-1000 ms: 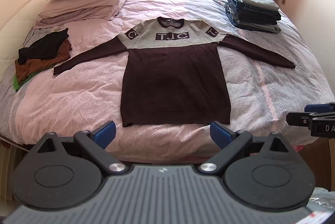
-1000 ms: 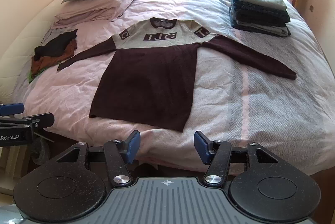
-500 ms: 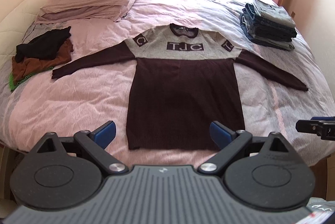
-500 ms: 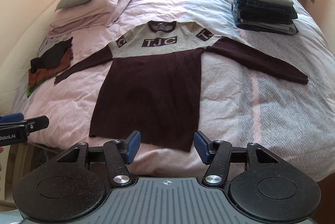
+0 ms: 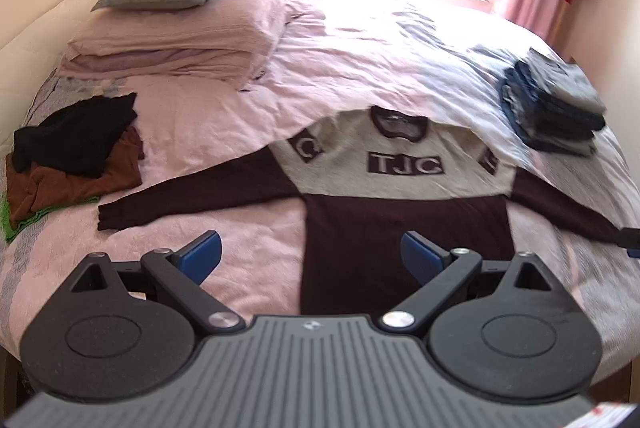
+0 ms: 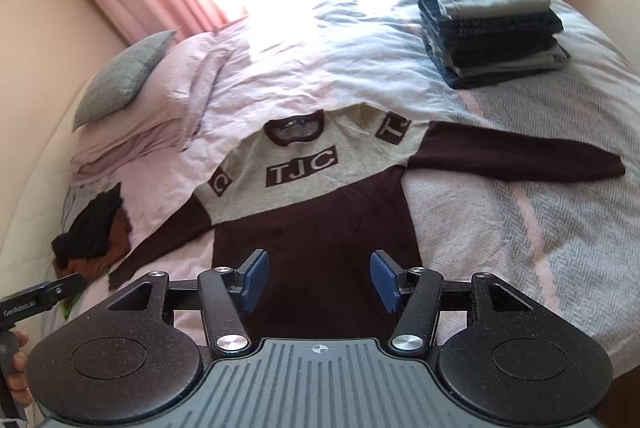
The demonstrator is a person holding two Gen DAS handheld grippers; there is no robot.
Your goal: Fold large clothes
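Sweater spread flat on the bed, both grippers above its hem, holding nothing.

The bed (image 5: 224, 132) wears a crinkled pink cover. The knit sweater (image 6: 316, 228), grey chest lettered "TJC" over a dark maroon body, lies beyond both sets of jaws, collar pointing away, long axis running away from them, sleeves straight out sideways. The left gripper (image 5: 310, 252) and right gripper (image 6: 318, 278) tilt steeply down, blue pads spread wide, released. Folded jeans (image 6: 494, 28) lie far right; crumpled clothes (image 5: 72, 156) lie far left.
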